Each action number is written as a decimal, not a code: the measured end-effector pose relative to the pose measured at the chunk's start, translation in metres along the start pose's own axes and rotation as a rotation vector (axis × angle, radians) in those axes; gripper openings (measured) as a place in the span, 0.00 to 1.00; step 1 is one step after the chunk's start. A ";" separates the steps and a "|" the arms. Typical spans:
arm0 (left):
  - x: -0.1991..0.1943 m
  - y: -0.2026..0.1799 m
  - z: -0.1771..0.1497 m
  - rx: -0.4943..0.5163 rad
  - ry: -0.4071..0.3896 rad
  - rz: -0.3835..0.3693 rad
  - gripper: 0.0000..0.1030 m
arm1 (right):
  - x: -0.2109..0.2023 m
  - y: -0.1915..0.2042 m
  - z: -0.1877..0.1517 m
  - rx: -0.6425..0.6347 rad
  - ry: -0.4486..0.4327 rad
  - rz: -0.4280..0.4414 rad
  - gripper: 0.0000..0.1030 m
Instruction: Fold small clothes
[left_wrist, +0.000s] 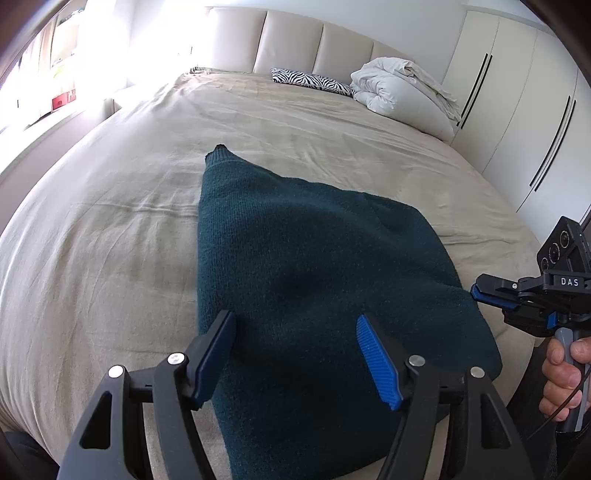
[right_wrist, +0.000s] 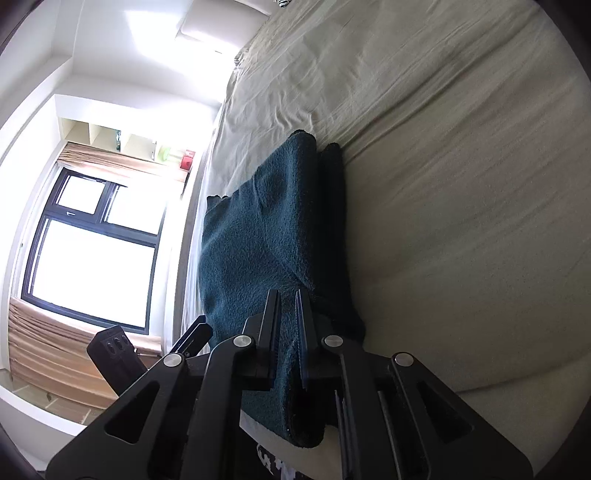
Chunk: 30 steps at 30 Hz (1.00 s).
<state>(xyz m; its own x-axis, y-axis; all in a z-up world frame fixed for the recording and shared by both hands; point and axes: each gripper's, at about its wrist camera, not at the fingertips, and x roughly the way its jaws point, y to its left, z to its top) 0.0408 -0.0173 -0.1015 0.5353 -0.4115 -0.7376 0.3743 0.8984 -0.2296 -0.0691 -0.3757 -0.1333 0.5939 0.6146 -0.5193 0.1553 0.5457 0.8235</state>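
Observation:
A dark teal knitted garment (left_wrist: 306, 258) lies folded on the beige bed sheet (left_wrist: 110, 229), one narrow end pointing toward the headboard. My left gripper (left_wrist: 295, 354) is open just above the garment's near edge, its blue pads on either side of the cloth without pinching it. My right gripper (left_wrist: 476, 293) shows at the right of the left wrist view, at the garment's right edge. In the right wrist view it (right_wrist: 287, 314) is shut on the garment's (right_wrist: 258, 240) folded edge, with cloth pinched between the pads.
A padded headboard (left_wrist: 295, 40), a zebra-print pillow (left_wrist: 314, 81) and a bundled white duvet (left_wrist: 402, 92) are at the bed's far end. White wardrobe doors (left_wrist: 524, 110) stand on the right. A window (right_wrist: 88, 251) is beyond the bed's left side.

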 end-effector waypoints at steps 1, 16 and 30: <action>0.001 0.000 -0.001 0.001 0.000 0.001 0.69 | -0.005 0.010 -0.004 -0.024 -0.001 -0.001 0.09; -0.003 0.002 0.000 -0.010 -0.015 -0.024 0.73 | 0.019 -0.016 -0.025 -0.044 0.072 0.012 0.03; -0.105 -0.017 0.013 0.075 -0.336 0.170 1.00 | -0.053 0.067 -0.035 -0.345 -0.224 -0.260 0.18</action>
<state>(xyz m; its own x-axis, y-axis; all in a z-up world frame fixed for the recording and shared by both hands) -0.0117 0.0083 -0.0115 0.8084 -0.2958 -0.5089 0.3065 0.9496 -0.0652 -0.1173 -0.3518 -0.0585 0.7311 0.3162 -0.6046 0.0727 0.8450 0.5297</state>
